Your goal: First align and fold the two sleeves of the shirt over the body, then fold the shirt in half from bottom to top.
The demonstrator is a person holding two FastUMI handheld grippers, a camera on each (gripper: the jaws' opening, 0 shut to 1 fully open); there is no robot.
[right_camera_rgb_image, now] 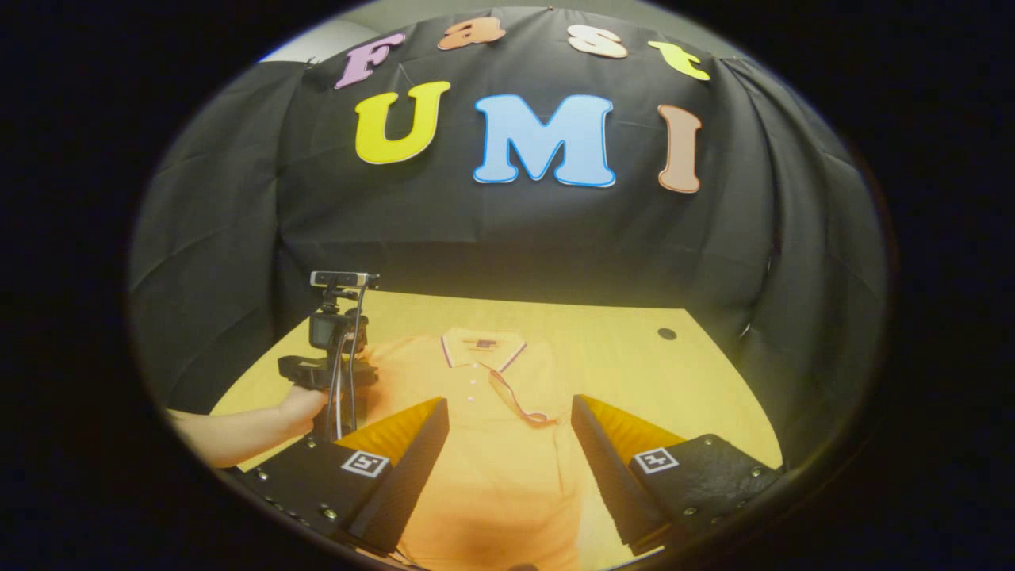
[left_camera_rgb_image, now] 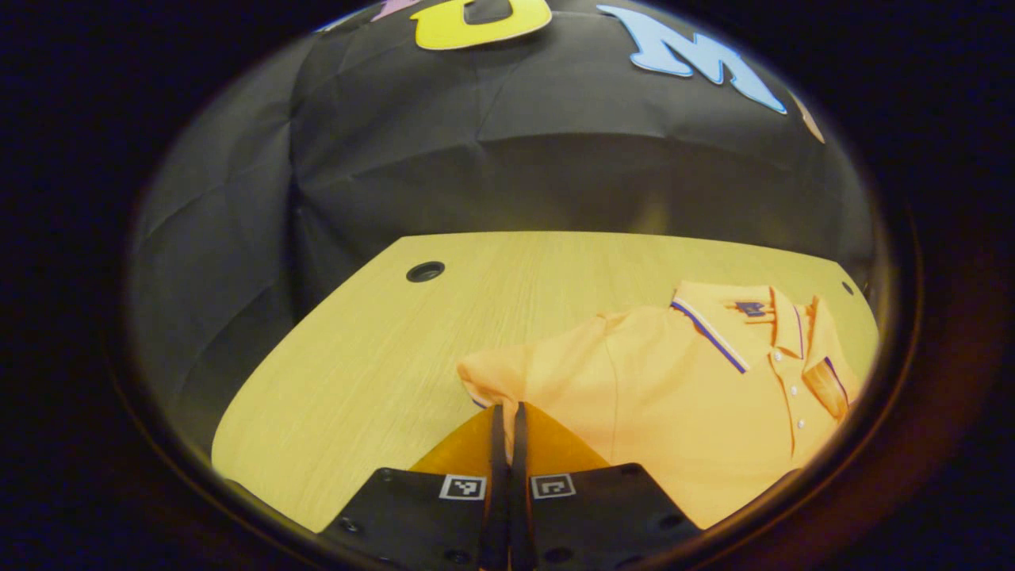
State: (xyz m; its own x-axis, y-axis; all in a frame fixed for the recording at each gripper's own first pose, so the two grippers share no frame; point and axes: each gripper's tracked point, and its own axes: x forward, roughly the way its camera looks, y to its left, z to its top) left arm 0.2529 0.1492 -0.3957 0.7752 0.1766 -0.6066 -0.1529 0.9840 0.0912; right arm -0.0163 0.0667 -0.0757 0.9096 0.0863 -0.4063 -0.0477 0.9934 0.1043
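One sleeve pinched, ready to fold inward

Left gripper (left_camera_rgb_image: 507,412) is closed on the sleeve (left_camera_rgb_image: 496,373) of the orange shirt (left_camera_rgb_image: 674,396), lying on the counter (left_camera_rgb_image: 357,341), likely to carry it over the body; right gripper (right_camera_rgb_image: 510,428) hovers wide apart above the shirt's front, holding nothing.

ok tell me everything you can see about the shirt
The shirt is an orange polo of soft knit-looking fabric, lying face up on the wooden table. It has a striped collar, a buttoned placket and a chest pocket. The left gripper is shut on one sleeve, which is bunched at its fingertips. The right gripper hangs open over the body.
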